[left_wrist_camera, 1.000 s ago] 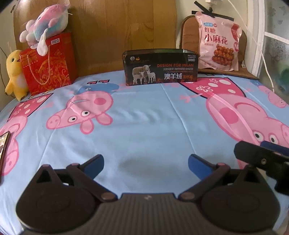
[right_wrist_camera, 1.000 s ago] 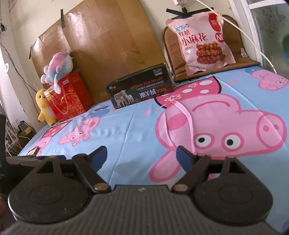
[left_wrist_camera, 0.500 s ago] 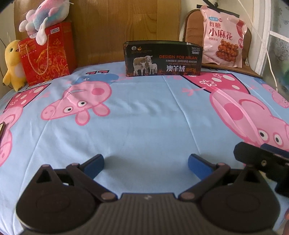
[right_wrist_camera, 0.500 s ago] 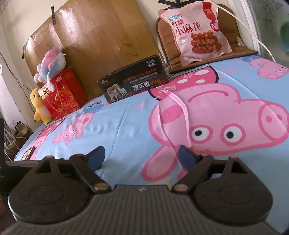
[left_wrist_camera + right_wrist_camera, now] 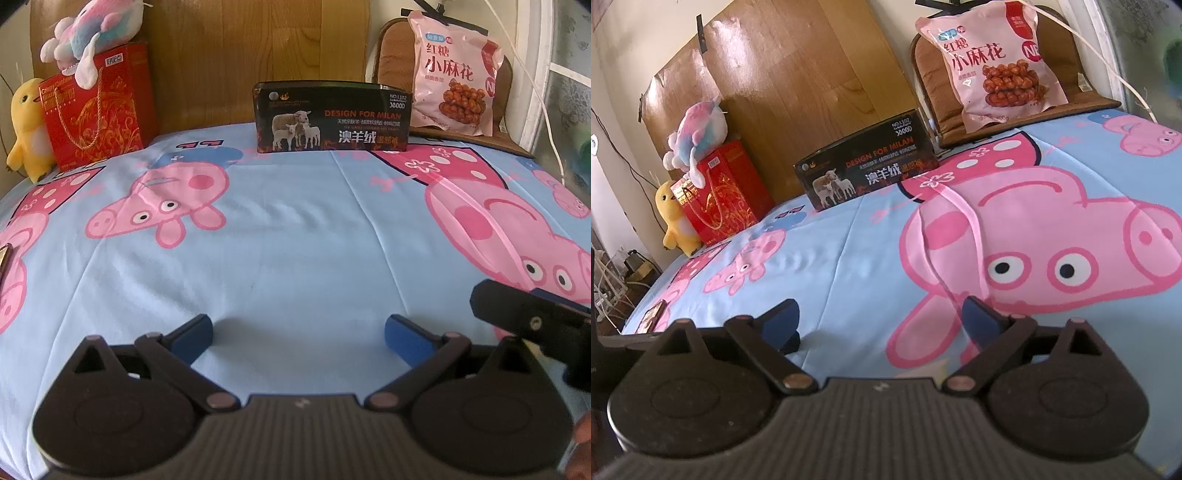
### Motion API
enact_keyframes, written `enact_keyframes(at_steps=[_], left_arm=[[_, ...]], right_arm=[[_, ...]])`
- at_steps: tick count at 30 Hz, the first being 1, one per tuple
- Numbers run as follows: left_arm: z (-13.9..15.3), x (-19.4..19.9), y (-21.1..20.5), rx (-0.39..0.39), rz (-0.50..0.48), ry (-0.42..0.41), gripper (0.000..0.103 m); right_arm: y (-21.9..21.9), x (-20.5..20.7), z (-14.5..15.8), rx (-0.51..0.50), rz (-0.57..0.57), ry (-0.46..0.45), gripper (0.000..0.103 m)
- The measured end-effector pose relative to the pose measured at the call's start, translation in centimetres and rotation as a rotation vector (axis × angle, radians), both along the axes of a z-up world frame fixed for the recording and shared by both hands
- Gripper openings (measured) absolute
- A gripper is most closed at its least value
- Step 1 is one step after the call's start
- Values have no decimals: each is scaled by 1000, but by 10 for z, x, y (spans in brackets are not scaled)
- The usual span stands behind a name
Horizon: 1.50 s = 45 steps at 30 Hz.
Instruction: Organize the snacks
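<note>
A small flat packet (image 5: pixel 4 258) is seen at the far left edge of the bed, lying on the sheet (image 5: pixel 295 240); only part of it is shown in the left wrist view, and in the right wrist view it appears at the lower left. A yellow plush chick (image 5: pixel 27 127) is stood against the headboard (image 5: pixel 240 55) at the left, just beside a red gift bag (image 5: pixel 98 110), on top of which a pink and blue plush toy (image 5: pixel 92 29) is rested. A black box (image 5: pixel 330 116) printed with sheep is stood upright on the sheet at the middle of the bed's far edge, in front of the headboard. To its right, a pink snack bag (image 5: pixel 456 74) is propped upright on a brown cushioned chair (image 5: pixel 393 51), leaning against its back. A white cable (image 5: pixel 532 81) is hung past the chair on the right.

The left gripper (image 5: pixel 298 334) is held low over the bare sheet with its blue-padded fingers (image 5: pixel 194 334) spread wide apart; nothing is held between them. The right gripper (image 5: pixel 882 321) is likewise held with its fingers (image 5: pixel 982 321) apart and nothing between them, near the large pink pig print. Part of the right gripper is also visible at the right edge of the left wrist view, just beside the left one
</note>
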State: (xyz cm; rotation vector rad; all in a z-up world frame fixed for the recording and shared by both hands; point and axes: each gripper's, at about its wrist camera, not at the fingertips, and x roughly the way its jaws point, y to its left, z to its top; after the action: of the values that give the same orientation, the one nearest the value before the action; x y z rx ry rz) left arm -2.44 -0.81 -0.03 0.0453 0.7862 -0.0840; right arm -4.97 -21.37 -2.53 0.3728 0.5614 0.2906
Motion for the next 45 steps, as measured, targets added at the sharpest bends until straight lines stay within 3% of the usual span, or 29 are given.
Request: enact_keyframes(at_steps=[19,24,30,45], left_arm=[[2,0,0,0,12,37,103],[1,-2,0,5,10,35,103],[1,-1,-1,8,13,27,103],[0,-2,0,5,19,7,103]], right_arm=[[-7,4,2,44,18,34,103],[-3,2,5,-14,8,38,103],[0,-4,9,-94,-38,-29,103],[1,1,2,-106,-34,12,103]])
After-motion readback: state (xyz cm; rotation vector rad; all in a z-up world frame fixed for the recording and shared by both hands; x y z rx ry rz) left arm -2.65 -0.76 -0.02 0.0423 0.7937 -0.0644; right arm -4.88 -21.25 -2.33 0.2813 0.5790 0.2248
